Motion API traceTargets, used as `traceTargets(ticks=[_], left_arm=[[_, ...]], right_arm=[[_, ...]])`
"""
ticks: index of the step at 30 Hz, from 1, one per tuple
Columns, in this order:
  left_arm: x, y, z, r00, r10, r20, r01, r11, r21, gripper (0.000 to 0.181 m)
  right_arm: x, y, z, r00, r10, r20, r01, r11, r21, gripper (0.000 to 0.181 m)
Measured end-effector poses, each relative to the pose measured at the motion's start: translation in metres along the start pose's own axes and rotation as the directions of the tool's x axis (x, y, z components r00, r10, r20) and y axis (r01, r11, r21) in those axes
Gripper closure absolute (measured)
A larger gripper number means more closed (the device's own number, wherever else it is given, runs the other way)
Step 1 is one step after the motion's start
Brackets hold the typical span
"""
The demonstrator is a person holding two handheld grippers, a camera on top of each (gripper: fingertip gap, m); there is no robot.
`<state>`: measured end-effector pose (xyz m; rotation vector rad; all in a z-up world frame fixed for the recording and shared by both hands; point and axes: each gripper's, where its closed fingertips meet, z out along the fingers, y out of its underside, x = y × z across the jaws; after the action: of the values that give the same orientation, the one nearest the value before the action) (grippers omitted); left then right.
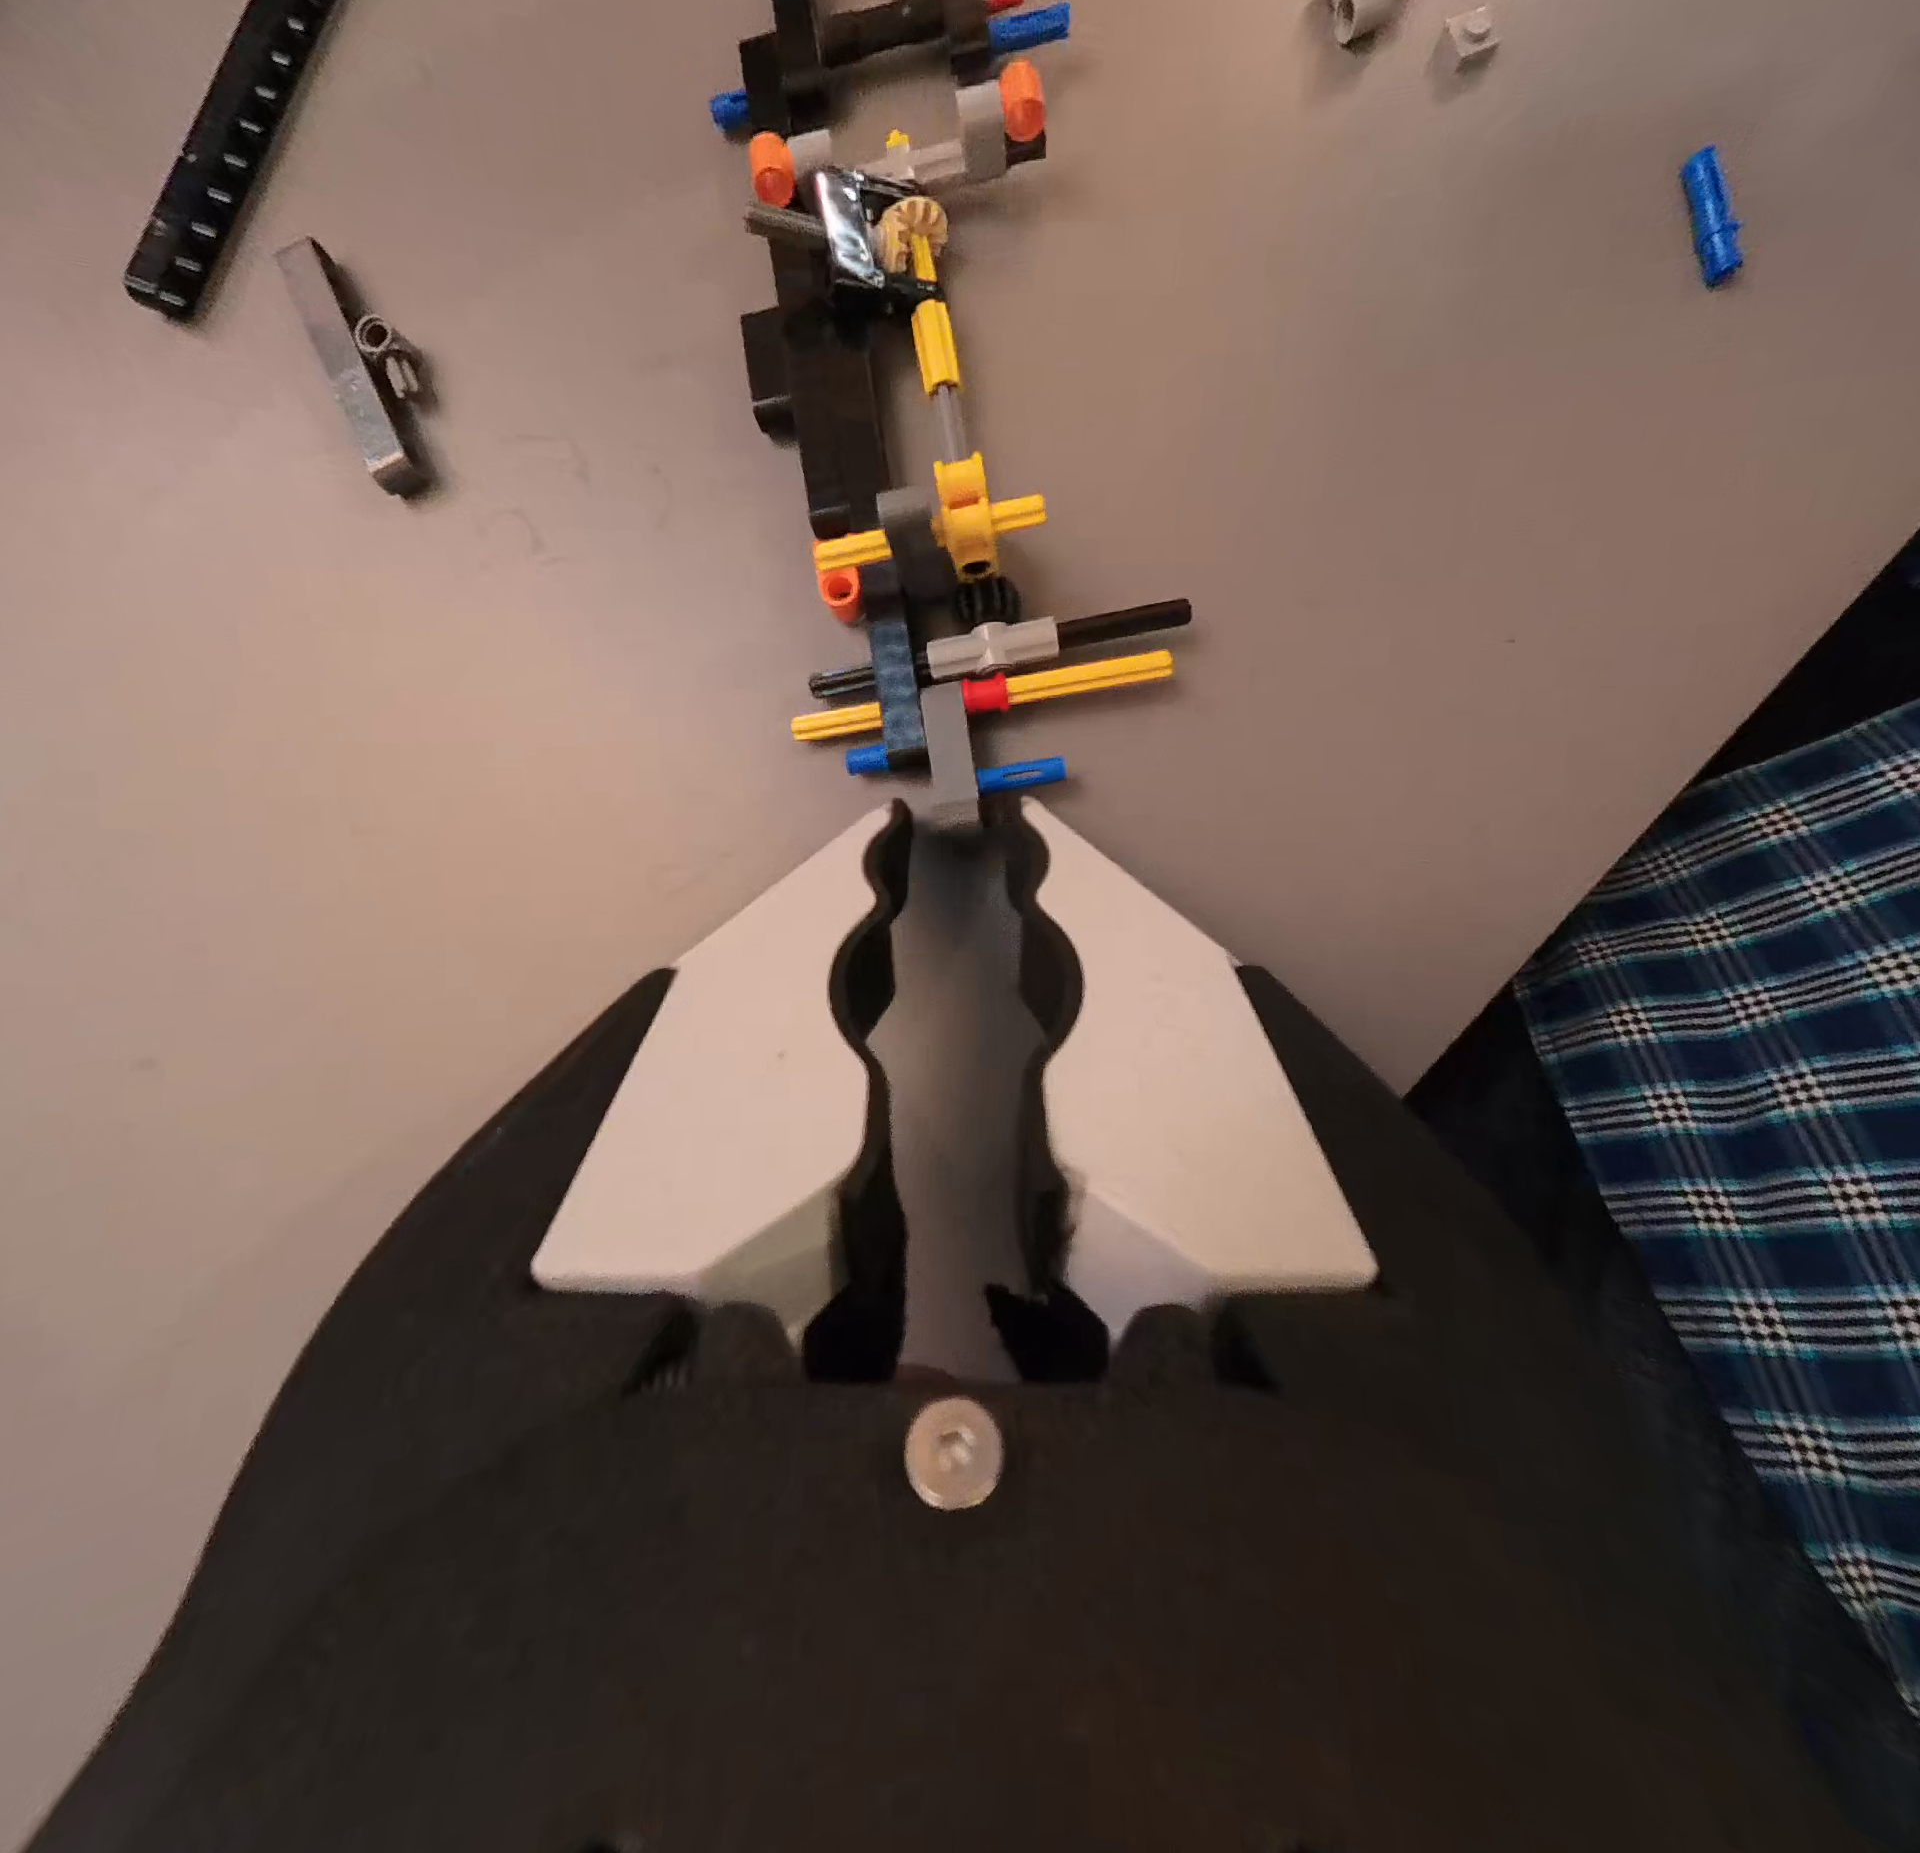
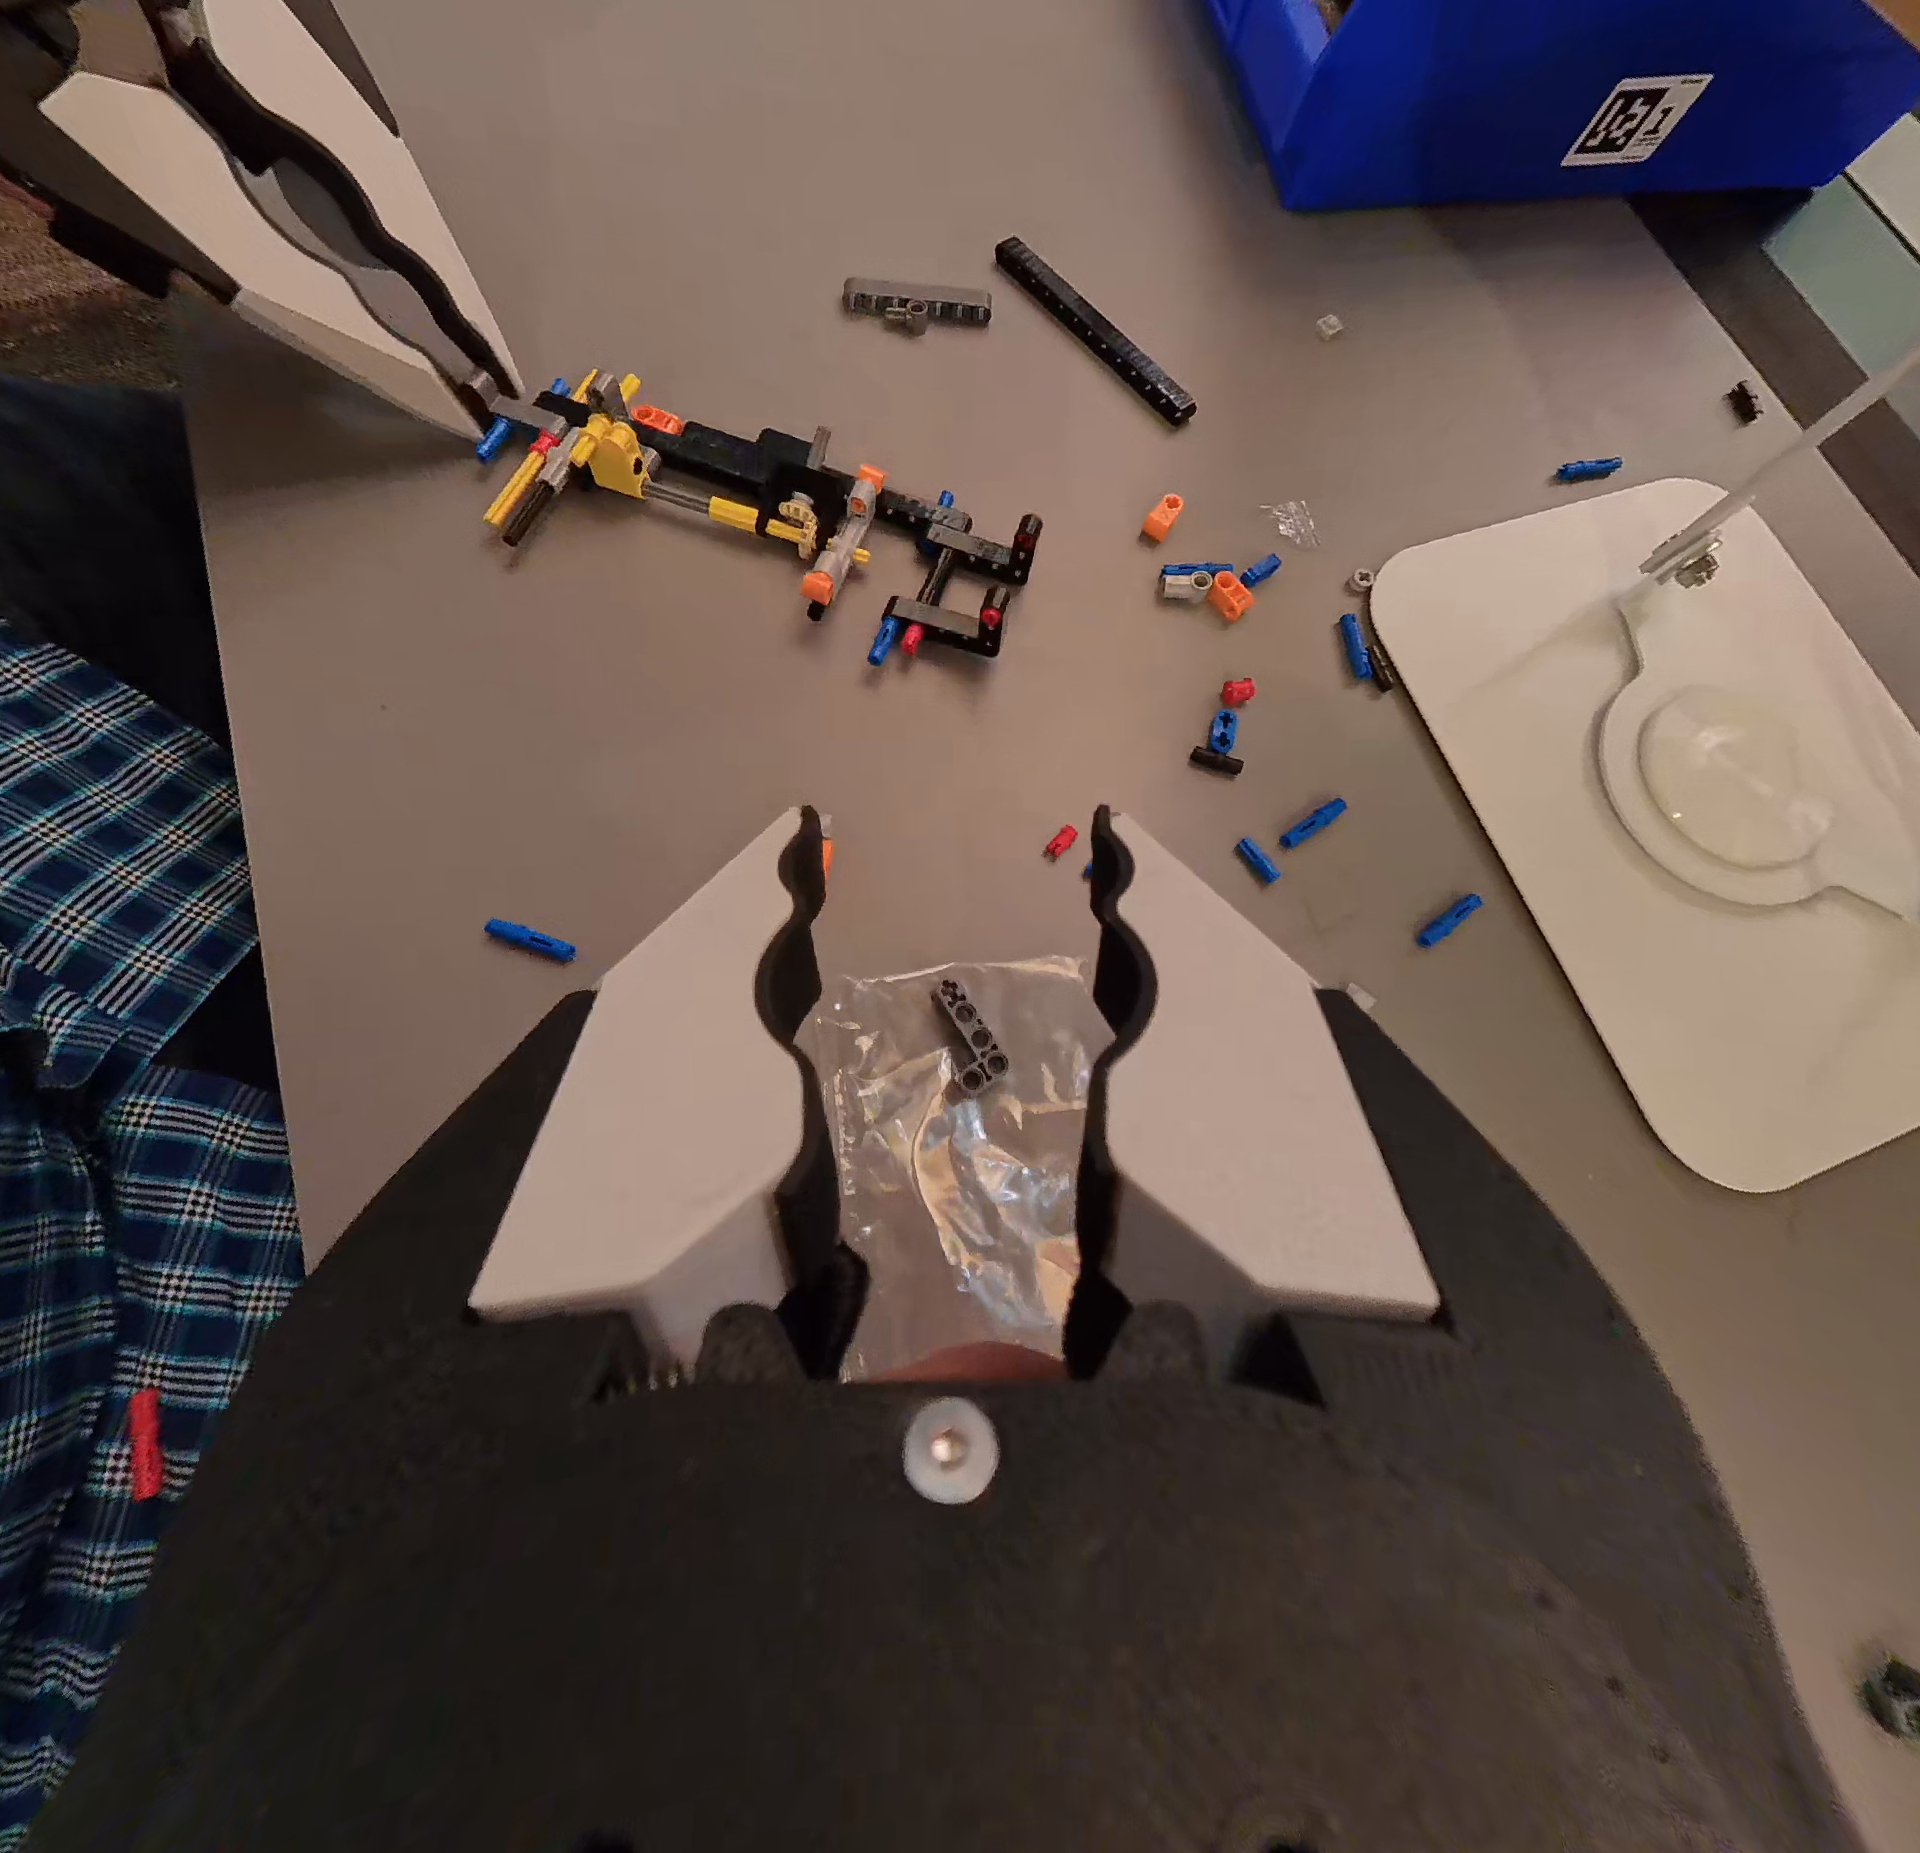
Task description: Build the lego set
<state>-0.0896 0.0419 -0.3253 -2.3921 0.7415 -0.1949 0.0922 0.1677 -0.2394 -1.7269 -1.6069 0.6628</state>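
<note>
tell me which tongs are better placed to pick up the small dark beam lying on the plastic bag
Right. The right tongs are open and hang directly above the small dark beam on the clear bag. The left tongs are shut on the assembly's grey beam.

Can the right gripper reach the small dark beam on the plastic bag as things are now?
Probably yes. The right gripper is open, and the small dark beam lies bare on top of the plastic bag, between its two fingers. Nothing covers it; only the slippery bag beneath might shift.
</note>
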Motion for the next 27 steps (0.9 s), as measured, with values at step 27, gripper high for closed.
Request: traceTargets(ticks=[27], left_arm=[[-0.002, -0.012, 0.01, 0.999, -0.043, -0.003, 0.043, 0.998, 0.039, 0.155]], right_arm=[[0.0, -0.005, -0.008, 0.999, 0.027, 0.025, -0.028, 0.998, 0.056, 0.13]])
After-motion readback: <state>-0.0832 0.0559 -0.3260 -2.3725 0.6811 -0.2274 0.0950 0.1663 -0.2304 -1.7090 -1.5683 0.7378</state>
